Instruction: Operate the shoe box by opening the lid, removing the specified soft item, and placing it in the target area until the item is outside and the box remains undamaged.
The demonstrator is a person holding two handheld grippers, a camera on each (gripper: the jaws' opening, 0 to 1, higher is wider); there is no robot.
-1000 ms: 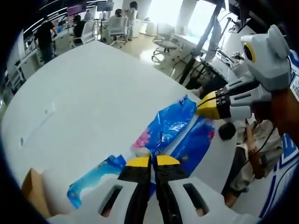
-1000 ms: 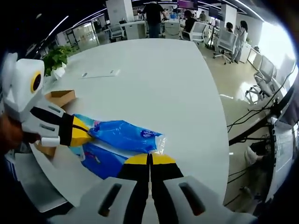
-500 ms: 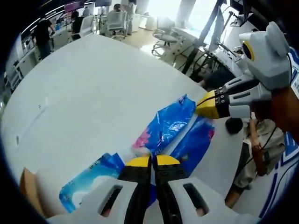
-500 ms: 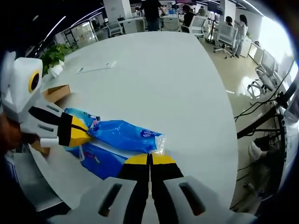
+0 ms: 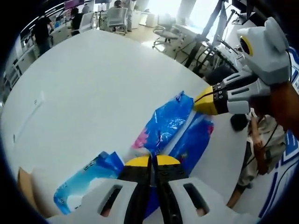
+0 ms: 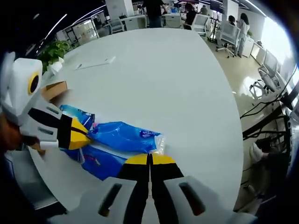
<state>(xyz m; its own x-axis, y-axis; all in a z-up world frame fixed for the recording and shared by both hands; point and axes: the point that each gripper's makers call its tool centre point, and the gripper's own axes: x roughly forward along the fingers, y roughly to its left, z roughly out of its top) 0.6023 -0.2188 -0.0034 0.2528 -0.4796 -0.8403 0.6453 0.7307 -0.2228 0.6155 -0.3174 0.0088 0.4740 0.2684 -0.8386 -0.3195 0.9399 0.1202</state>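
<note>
Soft item: a blue plastic packet (image 5: pixel 166 125), held between my two claws above the white table (image 5: pixel 84 88). My left claw (image 5: pixel 152 161) has its yellow-tipped jaws pressed together on the packet's near end, by a pink patch of the printing. My right claw (image 6: pixel 150 159) has its jaws together on the clear crimped end of the same packet (image 6: pixel 122 136), with a small label just beside the grip.

Further packets: a darker blue one (image 5: pixel 192 143) lies under the held one; a lighter blue one (image 5: pixel 84 179) lies on the table toward the box.

Box: brown cardboard (image 6: pixel 53 89), sitting on the table behind the left claw in the right gripper view; a corner of it (image 5: pixel 26 186) shows at the edge of the left gripper view. I cannot tell how its lid stands.

Surface: large, rounded, plain white table, with a flat pale strip (image 6: pixel 96 63) lying far off on it.

Room: open office, with desks, swivel chairs (image 6: pixel 228 33), a potted plant (image 6: pixel 50 55), cables on the floor, several people standing or seated at a distance.
</note>
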